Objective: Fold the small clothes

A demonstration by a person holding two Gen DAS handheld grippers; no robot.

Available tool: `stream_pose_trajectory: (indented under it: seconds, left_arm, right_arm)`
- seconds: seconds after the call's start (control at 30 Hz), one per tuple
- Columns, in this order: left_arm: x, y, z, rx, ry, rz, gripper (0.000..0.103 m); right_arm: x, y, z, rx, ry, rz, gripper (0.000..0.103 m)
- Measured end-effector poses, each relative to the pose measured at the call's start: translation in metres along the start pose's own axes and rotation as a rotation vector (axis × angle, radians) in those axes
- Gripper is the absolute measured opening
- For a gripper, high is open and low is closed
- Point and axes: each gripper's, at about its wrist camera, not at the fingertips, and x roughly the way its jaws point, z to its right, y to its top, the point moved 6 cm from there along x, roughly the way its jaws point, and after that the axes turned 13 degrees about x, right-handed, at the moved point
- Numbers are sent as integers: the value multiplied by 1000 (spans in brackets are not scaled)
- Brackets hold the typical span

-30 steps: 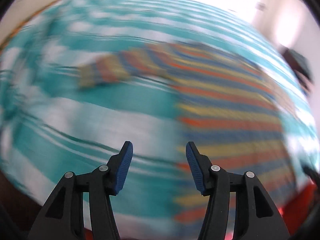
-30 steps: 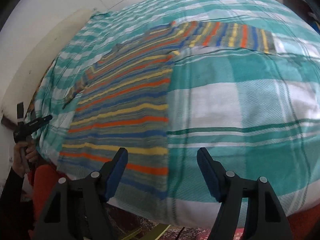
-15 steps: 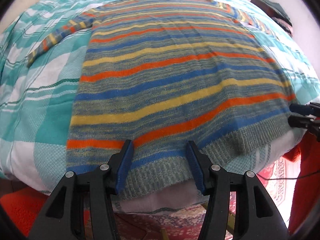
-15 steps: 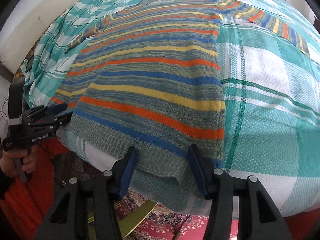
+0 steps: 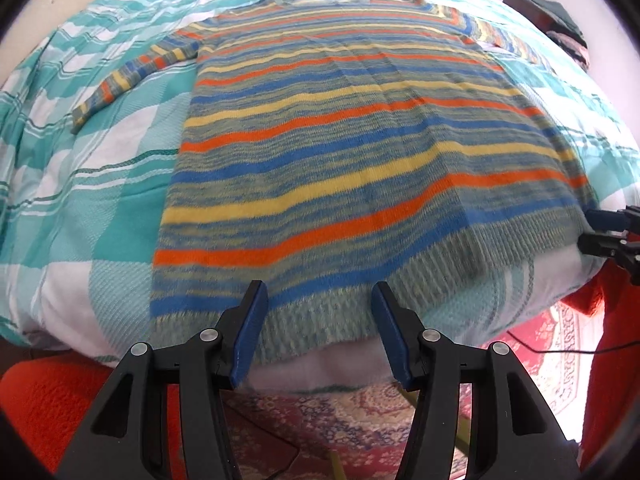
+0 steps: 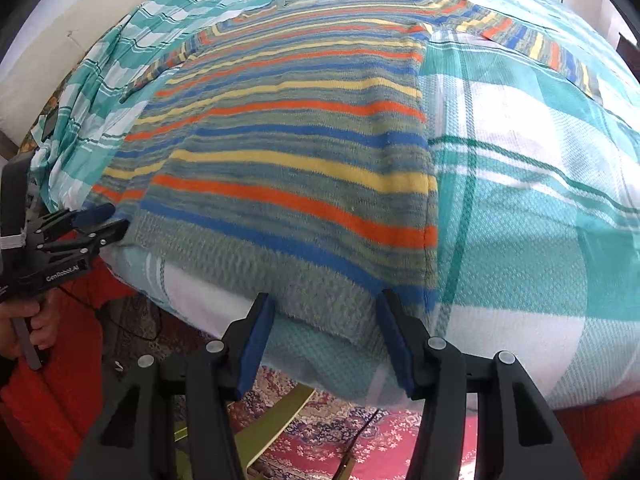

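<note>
A striped knit sweater (image 5: 360,140) in blue, orange, yellow and grey-green lies flat on the bed, sleeves spread, its ribbed hem at the near mattress edge. It also shows in the right wrist view (image 6: 288,152). My left gripper (image 5: 318,304) is open and empty, its jaws either side of the hem near the left corner. My right gripper (image 6: 326,316) is open and empty at the hem near the right corner. Each gripper shows in the other's view, the right one (image 5: 600,232) and the left one (image 6: 100,224).
A teal and white checked bedspread (image 5: 88,184) covers the bed under the sweater, seen also in the right wrist view (image 6: 540,208). A red patterned rug (image 6: 340,432) lies on the floor below. Dark clothes (image 5: 560,16) sit far right.
Both grippers swung from the sides of the bed to the sweater's hem and drew closer to it. Both stayed open.
</note>
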Motion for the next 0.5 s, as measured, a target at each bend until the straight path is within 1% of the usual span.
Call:
stream_pose_trajectory:
  seconds: [0.1,0.2,0.23,0.27,0.33,0.37,0.43,0.5]
  left_arm:
    - [-11,-4,2,16,21,4,57]
    - [-27,-7,0,6,38,35,62]
    - [-36,-7,-2,-7,47,60,68]
    - [-44,-7,-4,-22,56,82,75]
    - [-60,-4,-8,-64,75,126,82]
    - [-65,-2,-10,-81,74,140,83]
    - [-72,3,-11,-113,59,163,85]
    - [-72,8,-11,-131,50,180,89]
  right_arm:
    - [-2,-6,3,21,-2,1,54]
    - [-17,-8,6,62,2,28,54]
    - [-25,-8,7,71,-6,60,53]
    - [-37,-7,7,71,-17,112,53]
    - [-61,-5,3,55,-27,215,53]
    - [-72,-2,-1,44,-24,262,53]
    - [-86,3,-8,23,-9,327,54]
    - [-86,8,-13,12,3,342,54]
